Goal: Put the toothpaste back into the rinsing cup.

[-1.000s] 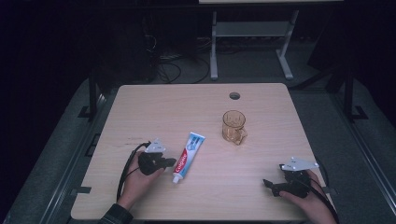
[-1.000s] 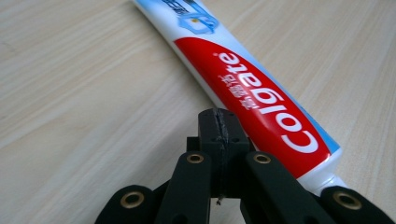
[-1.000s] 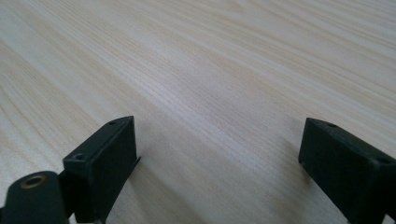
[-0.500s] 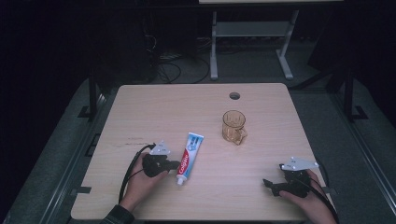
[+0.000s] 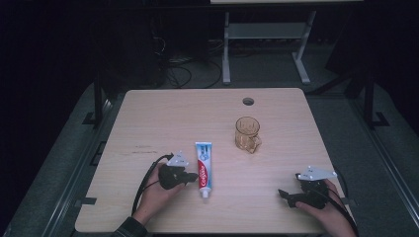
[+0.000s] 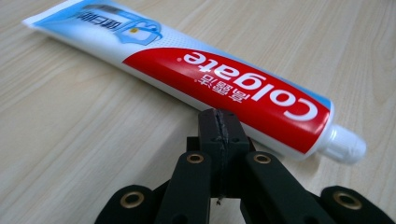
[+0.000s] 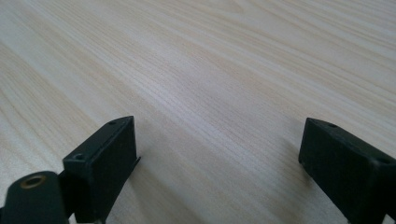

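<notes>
High view: on the pale wooden table (image 5: 148, 113), a toothpaste tube (image 5: 203, 167) lying flat near the middle, cap toward the near edge, flat crimped end away. Left hand (image 5: 157, 195) coming in from the bottom edge, forearm angled up and to the right, knuckles up, carrying the left hand-held gripper (image 5: 190, 178), its tip just beside the tube's lower red part. Right hand (image 5: 323, 210) resting low at the near right corner, well apart from the tube, with the right hand-held gripper (image 5: 282, 194) pointing left across the table. An amber glass mug (image 5: 246, 134) standing upright beyond the tube, to its right.

Left gripper view: left hand-held gripper (image 6: 219, 122) clenched, jaws pressed flat together with nothing between them, tip just short of the toothpaste tube (image 6: 196, 79), whether touching it not clear. Tube lying slantwise across the wood, white cap at lower right. "Colgate" readable upside down in white on the red band, small Chinese characters beside it; more print on the blue end, too small to read.

Right gripper view: right hand-held gripper (image 7: 219, 154) released, jaws spread wide and held low over bare wood grain, grasping nothing.
</notes>
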The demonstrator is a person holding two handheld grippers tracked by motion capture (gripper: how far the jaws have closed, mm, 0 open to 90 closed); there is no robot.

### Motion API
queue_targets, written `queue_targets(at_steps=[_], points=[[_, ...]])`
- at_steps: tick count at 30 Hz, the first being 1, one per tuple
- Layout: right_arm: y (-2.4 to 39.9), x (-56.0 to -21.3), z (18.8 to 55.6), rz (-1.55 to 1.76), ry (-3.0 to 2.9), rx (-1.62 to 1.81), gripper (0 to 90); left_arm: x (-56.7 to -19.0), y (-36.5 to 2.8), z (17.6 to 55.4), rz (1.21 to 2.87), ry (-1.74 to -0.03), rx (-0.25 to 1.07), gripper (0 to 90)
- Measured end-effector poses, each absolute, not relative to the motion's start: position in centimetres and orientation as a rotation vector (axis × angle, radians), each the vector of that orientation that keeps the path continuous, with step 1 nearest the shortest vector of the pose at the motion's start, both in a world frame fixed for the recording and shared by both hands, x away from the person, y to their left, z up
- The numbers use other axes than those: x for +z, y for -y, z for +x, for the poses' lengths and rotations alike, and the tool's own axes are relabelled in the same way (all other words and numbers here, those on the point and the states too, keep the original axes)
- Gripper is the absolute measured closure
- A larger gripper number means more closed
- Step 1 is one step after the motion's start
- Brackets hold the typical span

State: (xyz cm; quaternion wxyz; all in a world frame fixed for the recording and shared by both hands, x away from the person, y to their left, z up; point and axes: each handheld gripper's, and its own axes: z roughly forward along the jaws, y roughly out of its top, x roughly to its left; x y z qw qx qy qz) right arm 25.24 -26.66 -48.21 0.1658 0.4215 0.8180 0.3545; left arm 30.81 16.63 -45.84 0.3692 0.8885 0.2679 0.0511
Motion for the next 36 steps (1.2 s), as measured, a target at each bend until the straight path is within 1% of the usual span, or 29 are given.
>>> queue_targets(at_steps=[18, 28, 32, 34, 36], points=[[26.7, -48.2, 25.2, 1.2, -2.33, 1.009, 10.6, -46.4, -13.3, 30.5, 2.308, -0.606, 0.092, 89.8], [26.7, -48.2, 25.2, 1.209, -2.325, 1.005, 10.4, -46.5, -12.1, 30.6, 2.312, -0.58, 0.079, 89.7], [26.7, -48.2, 25.2, 1.212, -2.324, 1.004, 10.3, -46.3, -12.3, 30.6, 2.318, -0.57, 0.082, 89.7], [26.7, -48.2, 25.2, 1.211, -2.324, 1.005, 10.4, -46.2, -12.4, 30.6, 2.312, -0.572, 0.088, 88.3], [26.7, -48.2, 25.2, 1.214, -2.322, 1.004, 11.4, -46.1, -12.6, 30.5, 2.311, -0.577, 0.1, 84.2]])
